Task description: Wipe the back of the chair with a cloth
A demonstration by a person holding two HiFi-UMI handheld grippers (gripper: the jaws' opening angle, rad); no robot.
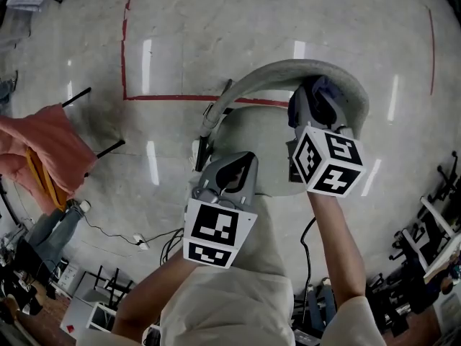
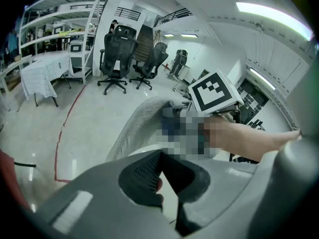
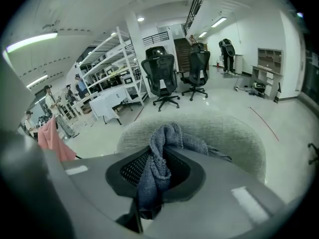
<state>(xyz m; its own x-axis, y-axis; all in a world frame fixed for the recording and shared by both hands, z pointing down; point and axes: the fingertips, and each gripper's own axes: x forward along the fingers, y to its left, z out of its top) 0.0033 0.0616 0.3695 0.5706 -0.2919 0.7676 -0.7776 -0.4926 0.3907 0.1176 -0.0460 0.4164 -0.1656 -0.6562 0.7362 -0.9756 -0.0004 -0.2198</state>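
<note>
Head view: the curved grey fabric chair back [image 1: 349, 78] arcs across the upper middle. The right gripper [image 1: 315, 105] sits at that back's top rim, toward the rim's right part. In the right gripper view, the right gripper [image 3: 152, 179] has its jaws closed tight on a bunched blue-grey knitted cloth [image 3: 160, 156]. The free folds of the cloth spill forward against the chair back [image 3: 234, 133]. From above, the cloth [image 1: 325, 89] shows as a dark wad pressed onto the rim.

The left gripper [image 1: 232, 168] hovers on the near side of the chair back, over the pale seat [image 1: 252, 130]. In its own view, the left gripper [image 2: 167, 185] has its jaws drawn together with nothing between them. The chair back [image 2: 139, 117] rises just beyond.

A red taped line [image 1: 169, 97] on the pale floor runs behind the chair back's left end.
</note>
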